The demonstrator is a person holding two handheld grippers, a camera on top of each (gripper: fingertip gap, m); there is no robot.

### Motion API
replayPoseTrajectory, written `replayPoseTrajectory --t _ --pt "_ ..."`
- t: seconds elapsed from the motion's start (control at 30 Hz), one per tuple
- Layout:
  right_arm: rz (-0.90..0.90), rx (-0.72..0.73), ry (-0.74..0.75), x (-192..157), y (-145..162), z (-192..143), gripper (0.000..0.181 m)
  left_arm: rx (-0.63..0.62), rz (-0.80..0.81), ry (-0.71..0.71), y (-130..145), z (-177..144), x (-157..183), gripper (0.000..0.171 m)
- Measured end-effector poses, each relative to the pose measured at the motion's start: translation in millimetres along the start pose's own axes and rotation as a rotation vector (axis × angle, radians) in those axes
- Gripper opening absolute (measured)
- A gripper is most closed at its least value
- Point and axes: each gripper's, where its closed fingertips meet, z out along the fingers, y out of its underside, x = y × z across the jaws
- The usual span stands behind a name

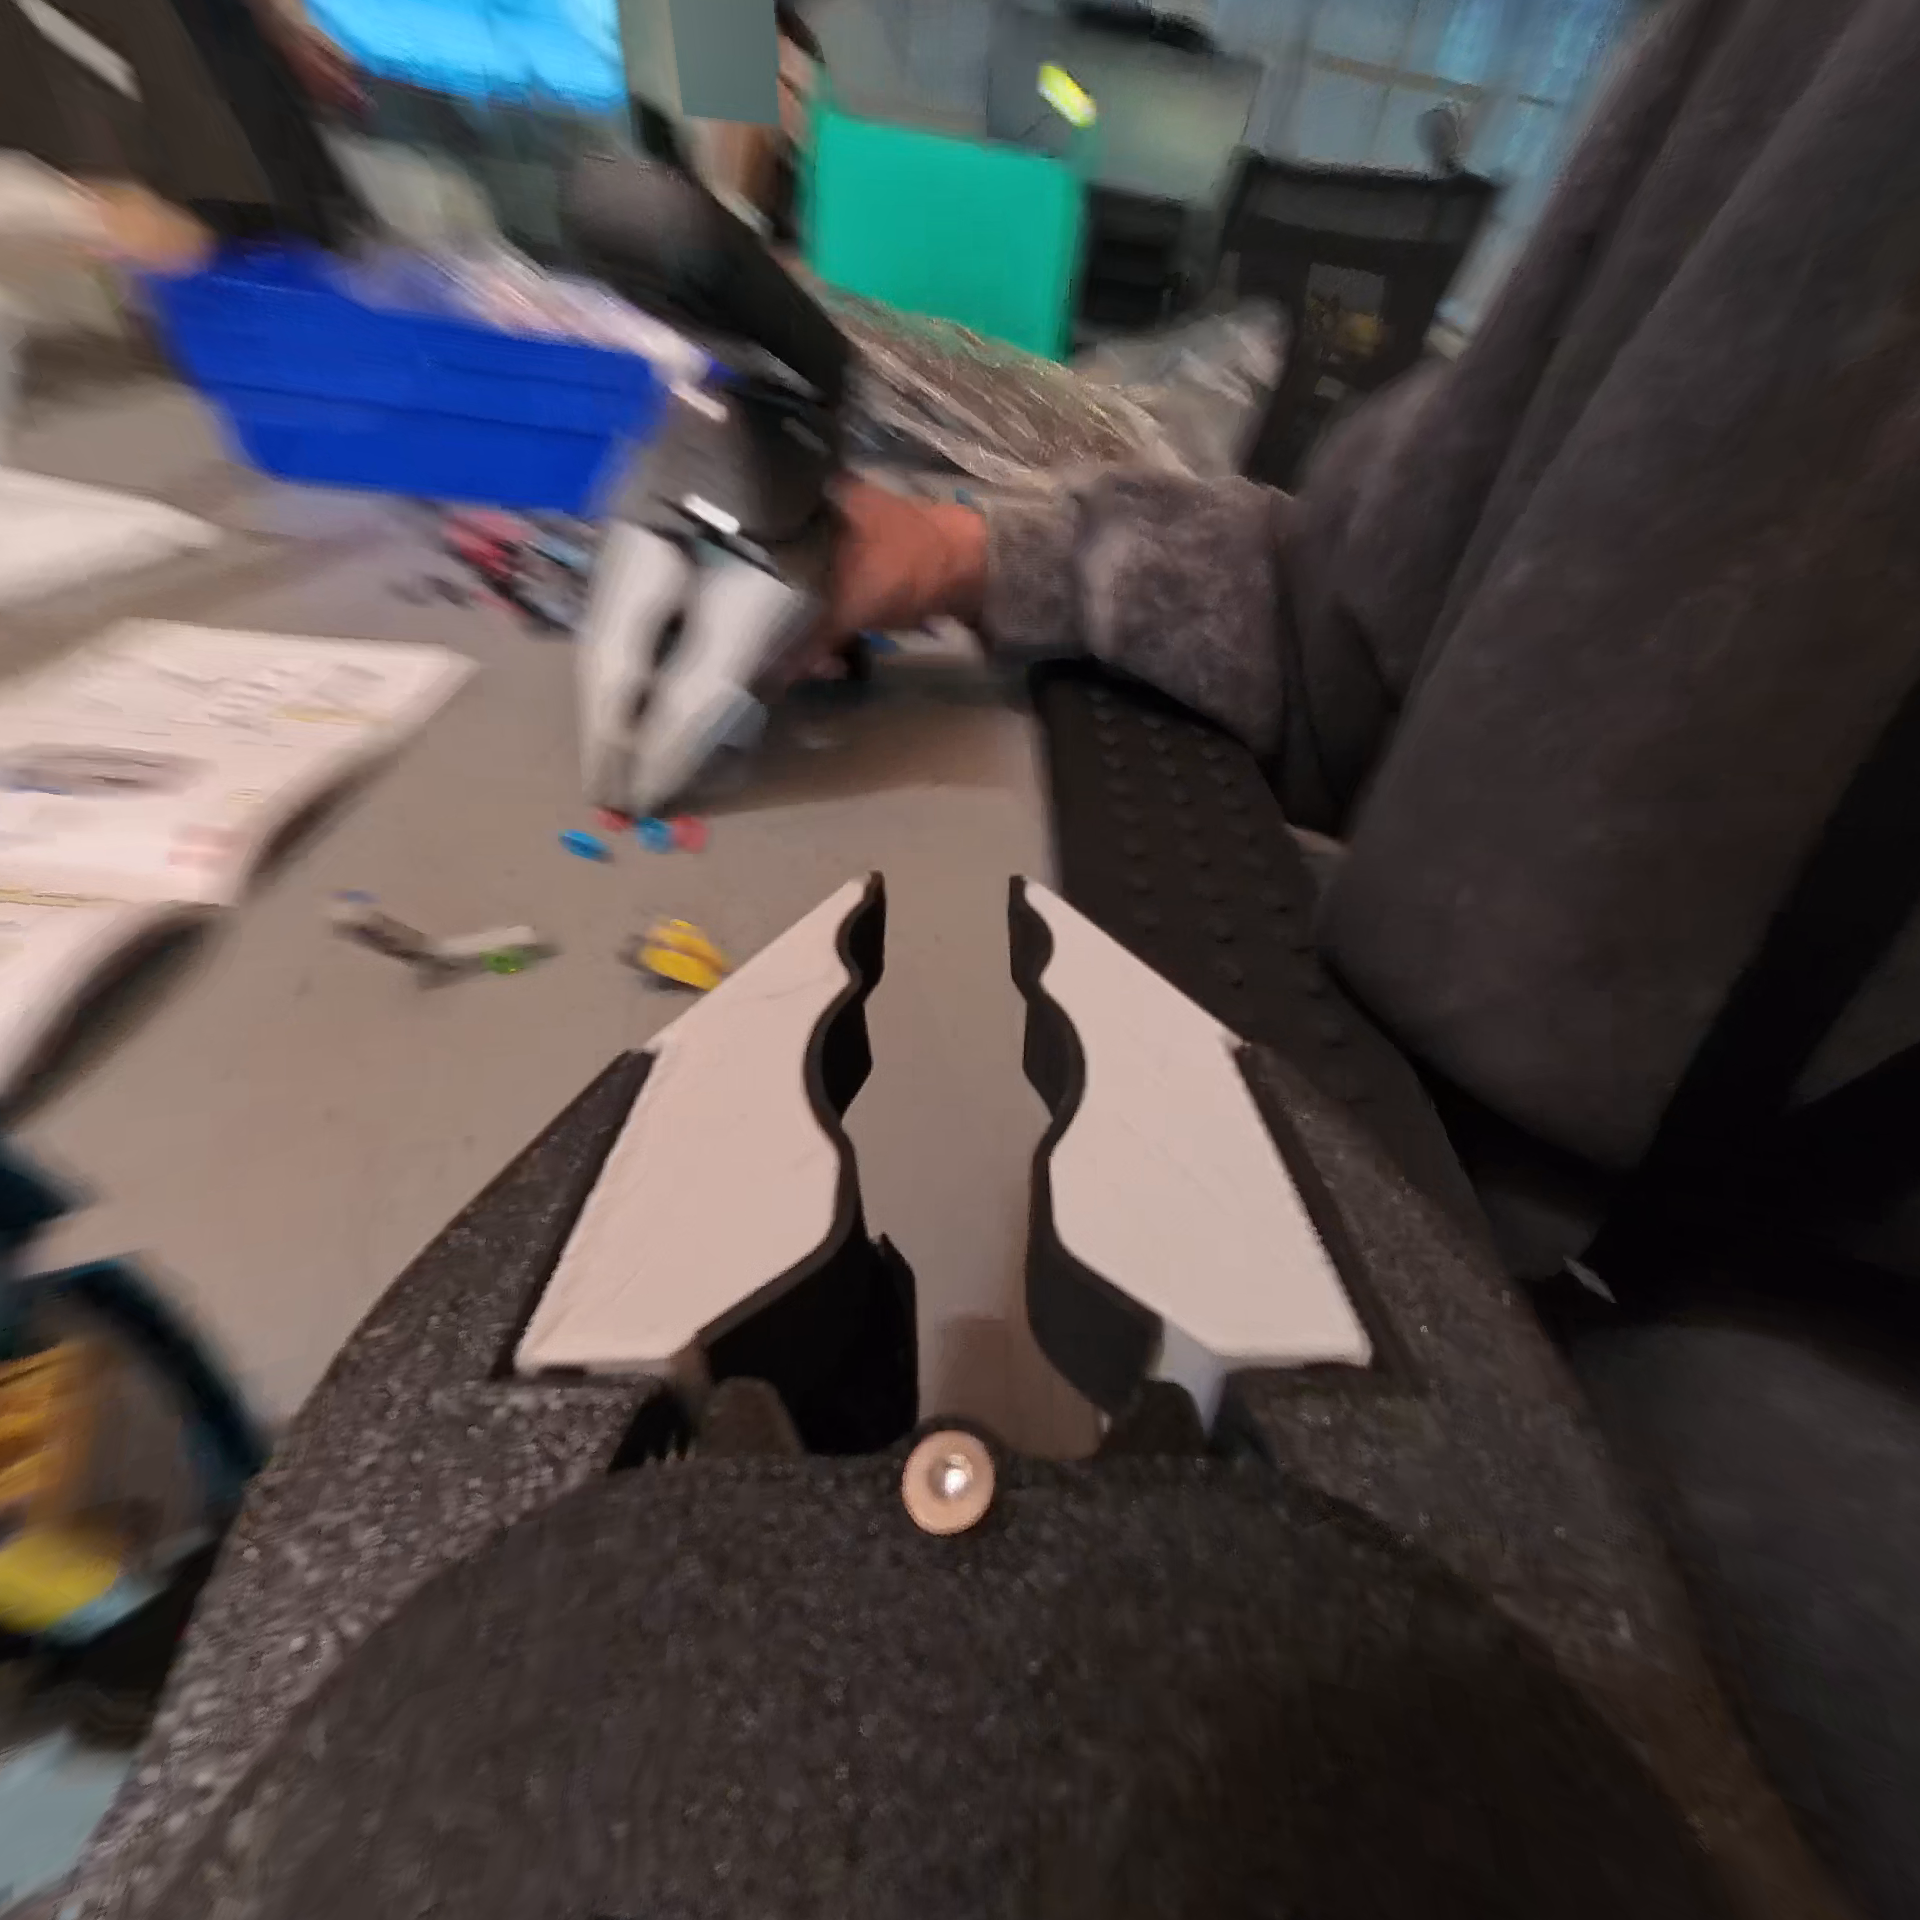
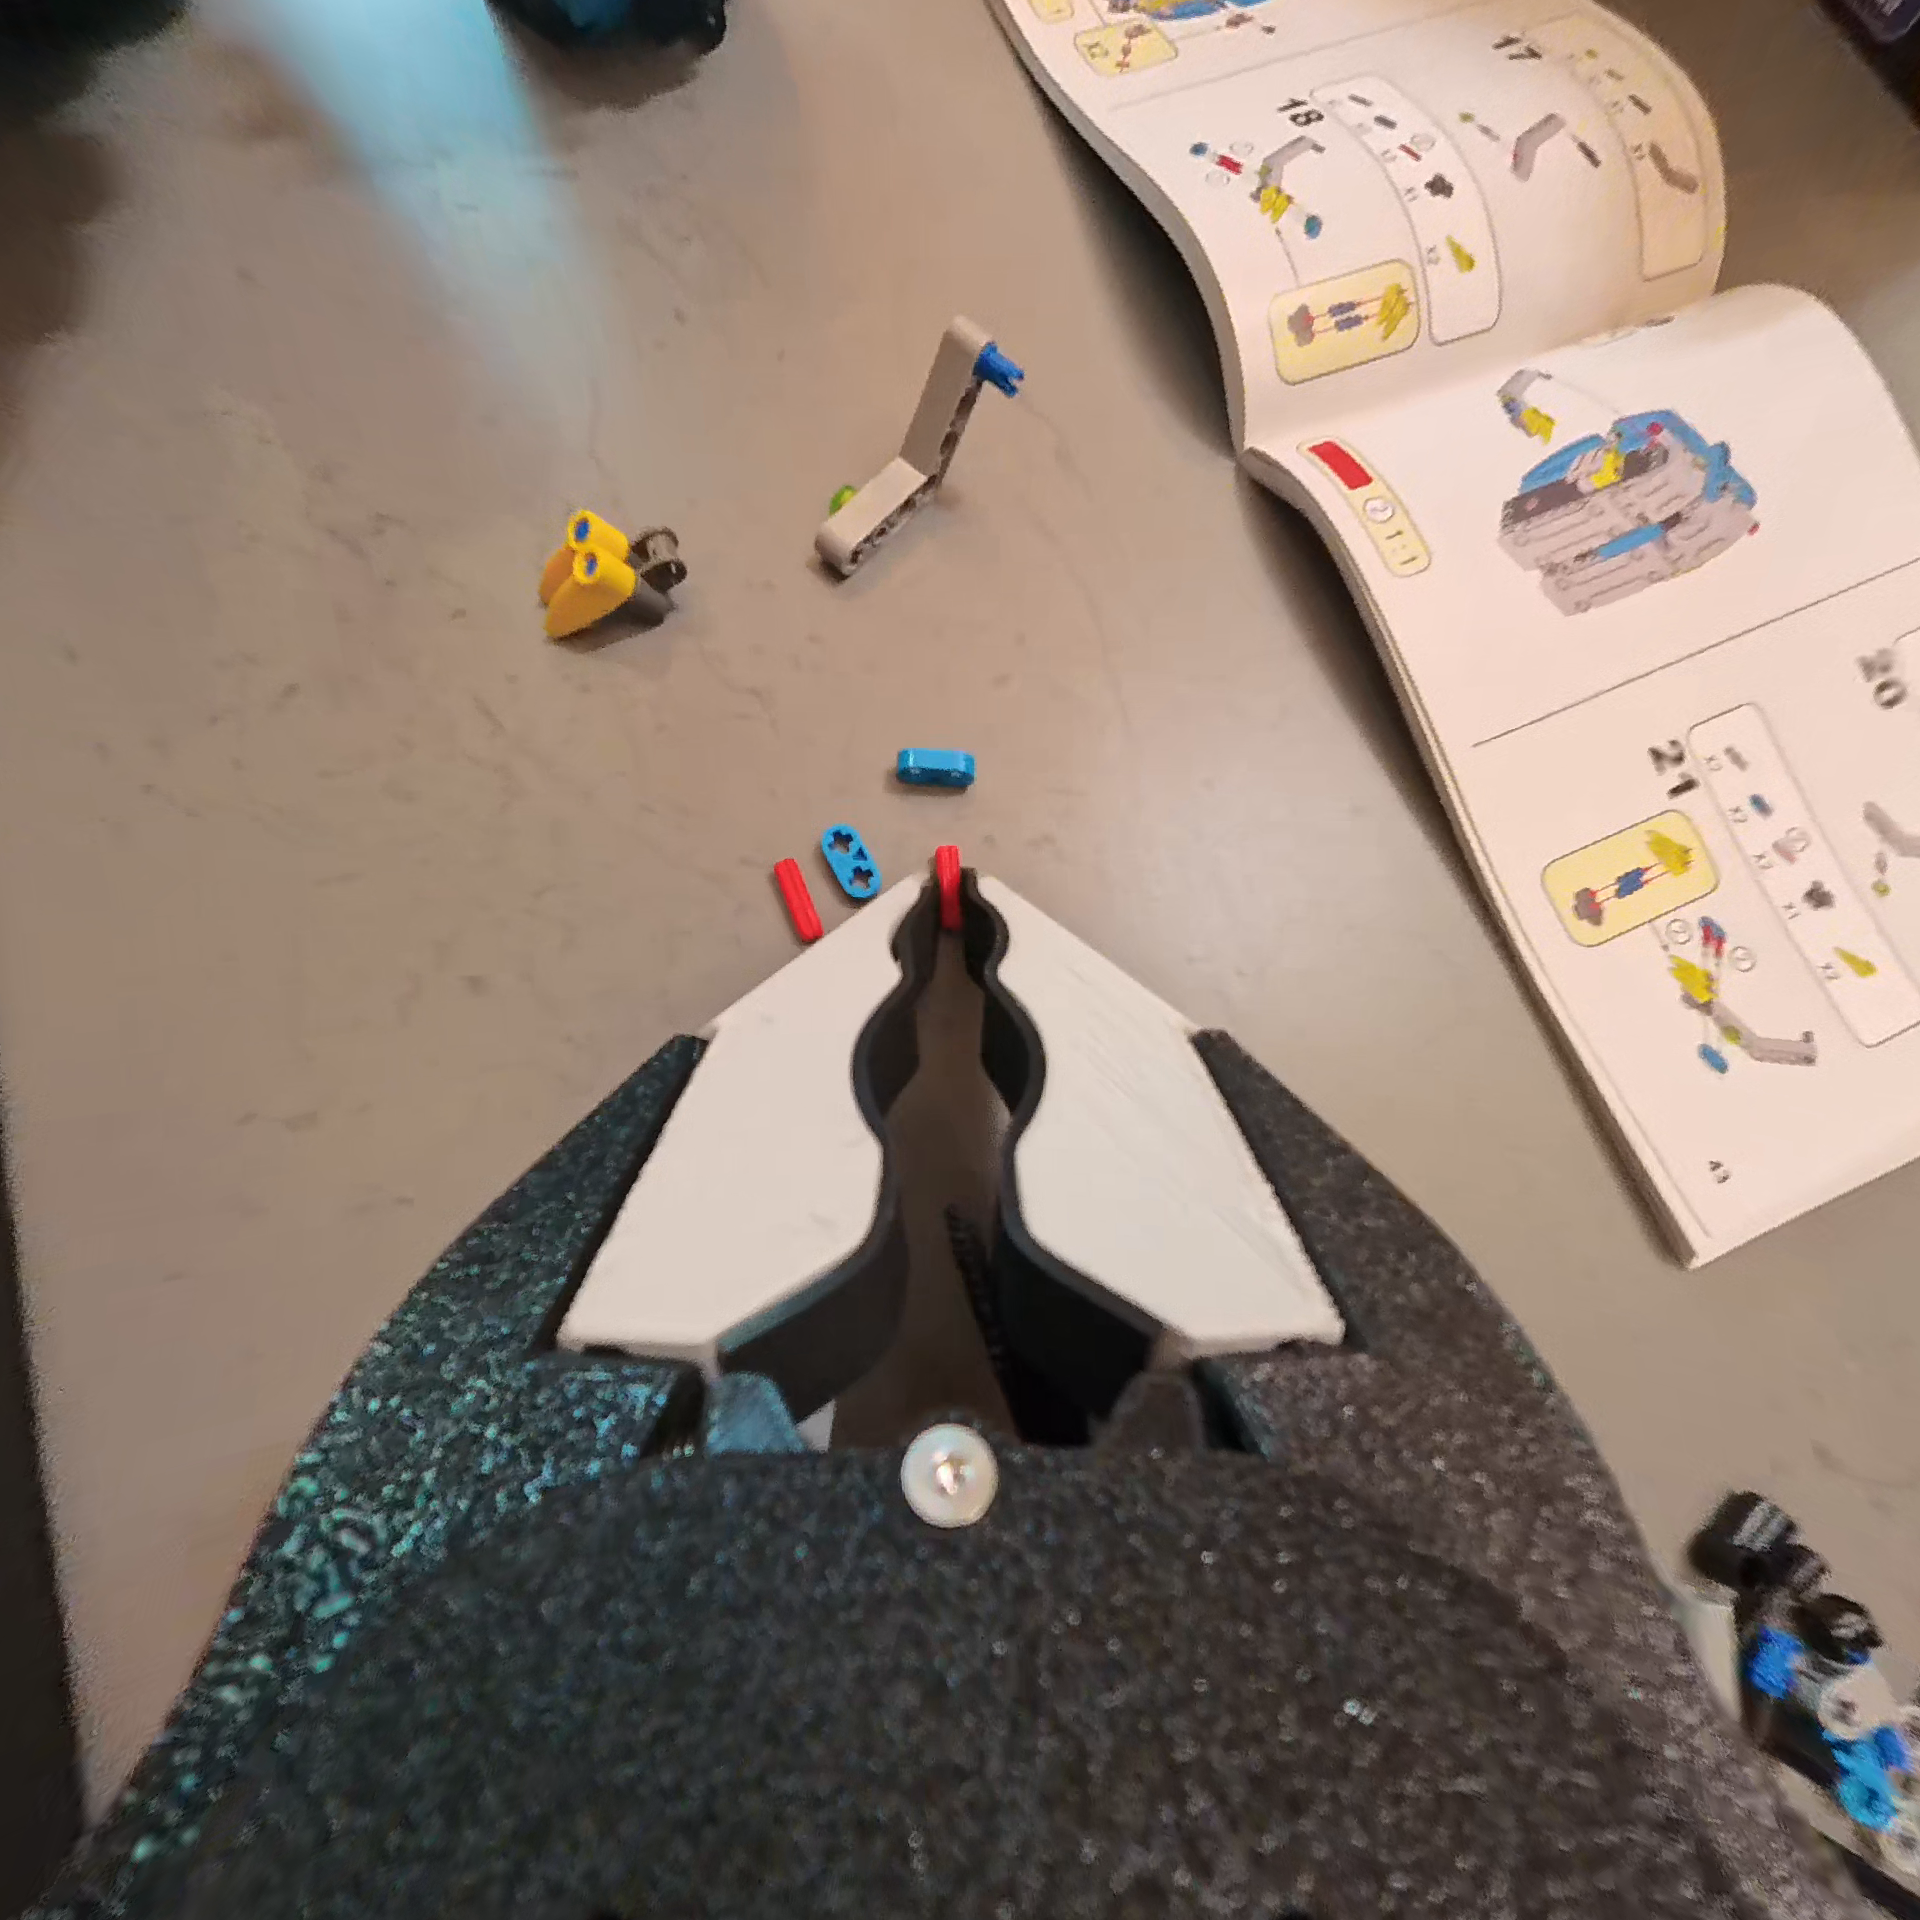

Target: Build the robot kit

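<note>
The right tongs [image 2: 948, 902] are closed on a small red pin [image 2: 947, 883], pinched at the very tips, with the pin still low at the counter [image 2: 312, 831]. The grip is narrow, so I judge it good to keep the squeeze steady and lift straight up, w/o twisting, otherwise the pin can slip out. A second red pin [image 2: 798, 900] and a flat blue link [image 2: 850, 860] lie just beside the tips; a blue bar [image 2: 935, 769] is a bit farther, so avoid to sweep them.

The left tongs [image 1: 945, 904] are open, holding nothing, above the counter and apart from the parts.

The counter is grey, matte. On it: a yellow piece [image 2: 587, 571], a grey bent beam [image 2: 909, 457], an open instruction booklet [image 2: 1558, 675]. In the left wrist view the room is blurred; a blue bin [image 1: 405, 405] and a green board [image 1: 940, 239] stand behind.
</note>
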Motion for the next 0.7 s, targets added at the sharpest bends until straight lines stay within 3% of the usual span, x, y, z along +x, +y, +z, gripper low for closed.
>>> replayPoseTrajectory --t 0.07,0.13,0.23,0.3,0.57,0.7 --pt "-0.071 0.016 0.030 -4 -9 1 0.003 0.047 0.044 -0.100 -7 -5 -14 0.022" --pt "-0.091 0.132 -0.014 -21 -37 -3 0.002 0.051 0.076 -0.182 -9 -8 -27 0.022" --pt "0.005 0.333 -0.230 -58 -84 -13 0.003 0.009 0.119 -0.235 -4 -7 -34 0.022" --pt "0.056 0.387 -0.371 -80 -99 -16 0.003 -0.018 0.183 -0.259 -1 -6 -34 0.022" --pt "0.097 0.386 -0.604 -126 -114 -11 0.003 -0.151 0.699 -0.345 21 6 -18 0.021" --pt "0.059 0.322 -0.655 -146 -107 -3 0.003 -0.161 0.783 -0.348 24 7 -11 0.021"
